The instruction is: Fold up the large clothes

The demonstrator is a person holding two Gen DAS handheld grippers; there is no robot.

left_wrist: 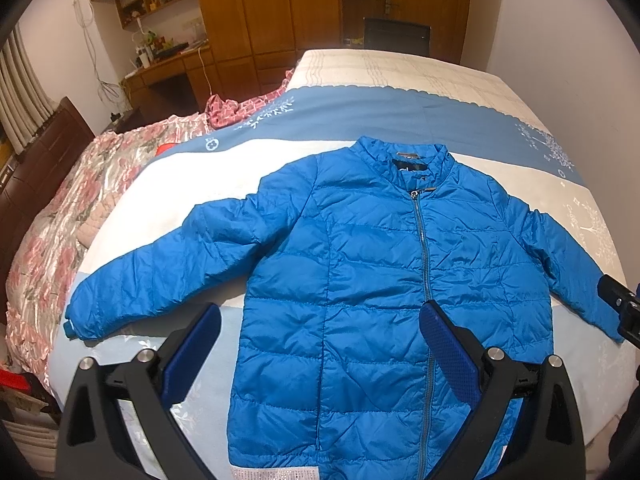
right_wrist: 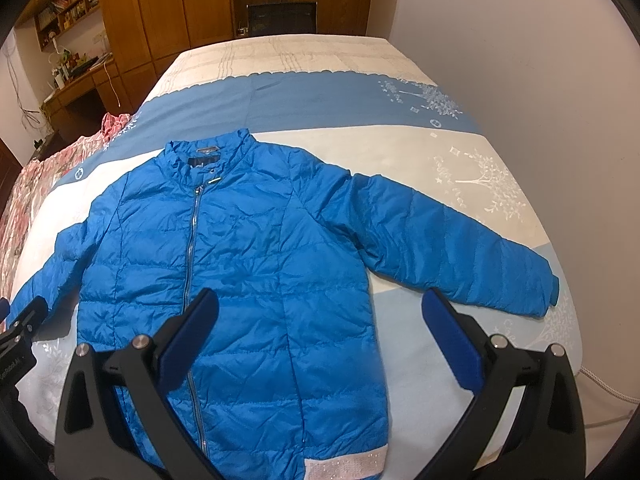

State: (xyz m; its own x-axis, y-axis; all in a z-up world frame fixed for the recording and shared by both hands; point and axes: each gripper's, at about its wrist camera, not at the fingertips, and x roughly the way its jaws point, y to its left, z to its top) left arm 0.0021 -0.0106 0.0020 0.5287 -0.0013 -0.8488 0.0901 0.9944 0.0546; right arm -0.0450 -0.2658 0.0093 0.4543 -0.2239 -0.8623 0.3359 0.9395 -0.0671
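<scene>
From the left wrist, the left gripper (left_wrist: 320, 326) hangs spread wide and empty over the jacket (left_wrist: 360, 280), which lies flat, zipped, face up on the bed (left_wrist: 400, 68); this view alone takes in the floral quilt (left_wrist: 60, 220) at the left and the left cuff. From the right wrist, the right gripper (right_wrist: 320, 312) is likewise spread, holding nothing, above the jacket's (right_wrist: 240, 260) near half, and the right sleeve shows whole, angled out.

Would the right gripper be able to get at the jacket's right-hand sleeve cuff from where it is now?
Probably yes: the right gripper is open above the jacket, and the sleeve cuff lies flat on the bed with nothing covering it.
</scene>
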